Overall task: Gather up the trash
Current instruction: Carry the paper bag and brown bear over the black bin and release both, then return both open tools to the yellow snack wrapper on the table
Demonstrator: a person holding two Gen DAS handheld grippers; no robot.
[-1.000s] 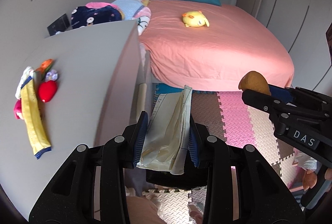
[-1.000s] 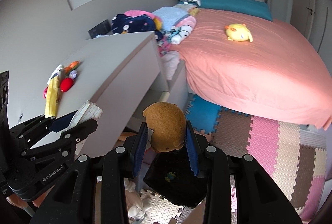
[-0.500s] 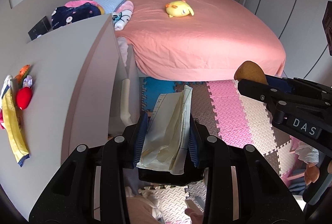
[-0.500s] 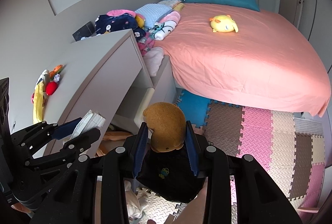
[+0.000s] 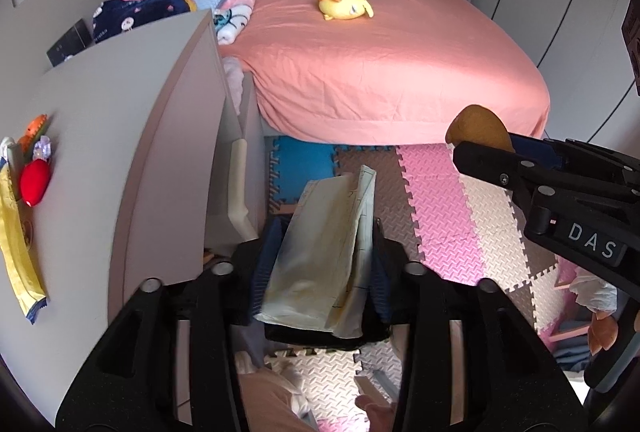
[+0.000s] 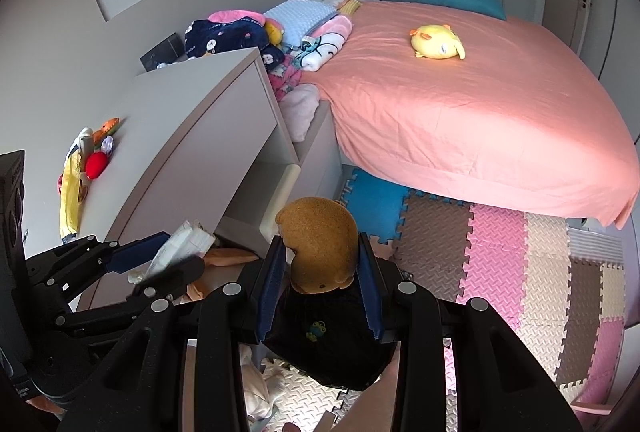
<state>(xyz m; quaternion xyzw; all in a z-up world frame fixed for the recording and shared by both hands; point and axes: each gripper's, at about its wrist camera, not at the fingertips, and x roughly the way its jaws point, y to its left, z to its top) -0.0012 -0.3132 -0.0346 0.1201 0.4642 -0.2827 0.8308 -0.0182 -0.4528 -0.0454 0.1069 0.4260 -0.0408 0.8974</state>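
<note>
Above the black bin (image 6: 328,344), left gripper (image 5: 320,264) was opening around the crumpled cream paper wrapper (image 5: 324,256), right gripper (image 6: 322,272) clamped part-open on the brown sponge-like lump (image 6: 320,244); risk: light paper could drift past the bin's rim.

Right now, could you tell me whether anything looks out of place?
Yes: the left gripper is opening around crumpled paper, proper trash, but the right gripper pinches a brown plush toy, which hardly looks like rubbish.
</note>
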